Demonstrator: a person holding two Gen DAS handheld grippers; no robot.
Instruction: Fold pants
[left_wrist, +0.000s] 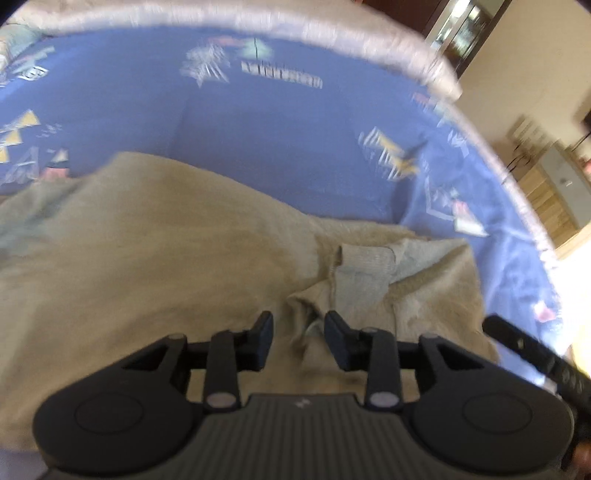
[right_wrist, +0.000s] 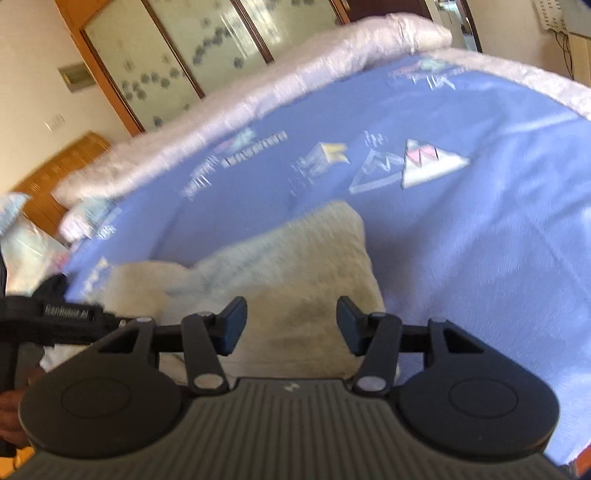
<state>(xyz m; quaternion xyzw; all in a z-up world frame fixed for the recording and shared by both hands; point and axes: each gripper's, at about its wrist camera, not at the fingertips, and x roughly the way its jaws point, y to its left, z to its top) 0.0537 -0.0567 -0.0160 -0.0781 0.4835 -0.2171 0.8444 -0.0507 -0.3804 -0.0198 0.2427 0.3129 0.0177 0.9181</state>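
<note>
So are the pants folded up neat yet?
Not yet. The beige pants lie rumpled on the blue bedsheet, with bunched cloth and a grey inner flap showing. How many layers are doubled over, I cannot tell.

The pants (left_wrist: 166, 240) were a pale beige-tan, with a grey ribbed cuff (left_wrist: 364, 258) at one end. They lay on a bed sheet (left_wrist: 258, 129) of medium blue, printed with scattered white, yellow and pink triangles and white lettering. A white quilted border (right_wrist: 229, 107) edged the sheet. The left claw (left_wrist: 298, 339) and right claw (right_wrist: 291, 325) were both matte black.
</note>
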